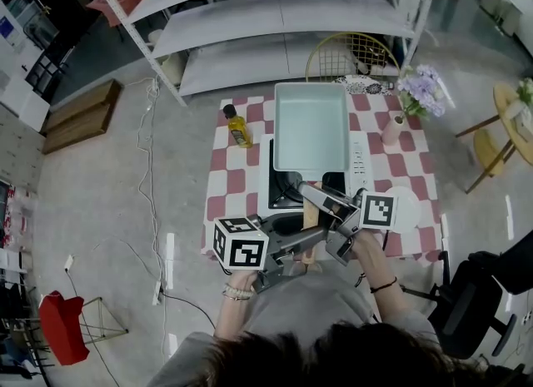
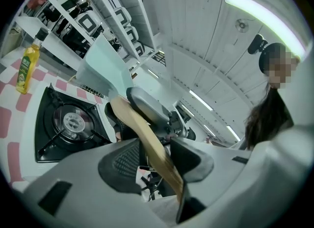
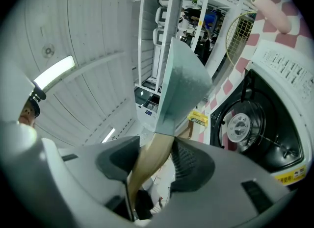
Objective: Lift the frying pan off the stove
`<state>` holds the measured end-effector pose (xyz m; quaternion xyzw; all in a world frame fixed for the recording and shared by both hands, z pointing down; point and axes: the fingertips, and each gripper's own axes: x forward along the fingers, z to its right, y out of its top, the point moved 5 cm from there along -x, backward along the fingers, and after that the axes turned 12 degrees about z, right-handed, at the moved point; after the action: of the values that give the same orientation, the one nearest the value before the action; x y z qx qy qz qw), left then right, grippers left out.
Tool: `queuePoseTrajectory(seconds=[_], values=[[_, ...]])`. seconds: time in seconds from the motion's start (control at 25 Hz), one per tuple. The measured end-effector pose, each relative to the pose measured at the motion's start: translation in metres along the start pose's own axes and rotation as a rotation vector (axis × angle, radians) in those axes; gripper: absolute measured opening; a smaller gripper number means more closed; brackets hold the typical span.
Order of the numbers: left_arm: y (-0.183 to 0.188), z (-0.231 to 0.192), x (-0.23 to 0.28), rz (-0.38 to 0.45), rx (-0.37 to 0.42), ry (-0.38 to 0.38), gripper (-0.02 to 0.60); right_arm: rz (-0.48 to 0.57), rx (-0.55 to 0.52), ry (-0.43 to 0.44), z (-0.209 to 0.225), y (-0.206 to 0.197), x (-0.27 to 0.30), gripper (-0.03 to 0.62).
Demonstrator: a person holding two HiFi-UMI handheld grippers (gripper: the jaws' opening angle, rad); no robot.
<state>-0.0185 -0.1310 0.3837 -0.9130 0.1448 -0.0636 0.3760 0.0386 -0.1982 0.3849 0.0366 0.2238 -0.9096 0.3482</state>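
Now empty frying pan [image 1: 310, 127] above stove [image 1: 360, 162]; left tongs [image 2: 158, 162], right tongs [image 3: 153, 159] clenched on its handle [image 1: 310, 220].

Beyond the red-and-white checked table [image 1: 237, 181] stands white metal shelving [image 1: 283, 11], with a gold wire chair [image 1: 350, 54] between them. Left of the table, cables [image 1: 150, 161] trail across the grey concrete floor [image 1: 100, 227] near wooden boards [image 1: 81, 116]. Right of it stands a small wooden side table [image 1: 508, 123].

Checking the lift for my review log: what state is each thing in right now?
Pale green square frying pan: empty, held off the burner.
White gas stove: burner bare, no flame.
Left tool: shut on the pan's wooden handle.
Right tool: shut on the same handle.
Yellow oil bottle: upright, capped.
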Motion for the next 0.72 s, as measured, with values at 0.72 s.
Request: queuePoseTrajectory(seconds=[0.72], values=[[0.023, 0.014, 0.009, 0.007, 0.093, -0.042, 0.192, 0.014, -0.048, 0.052, -0.023, 0.022, 0.006, 0.213]])
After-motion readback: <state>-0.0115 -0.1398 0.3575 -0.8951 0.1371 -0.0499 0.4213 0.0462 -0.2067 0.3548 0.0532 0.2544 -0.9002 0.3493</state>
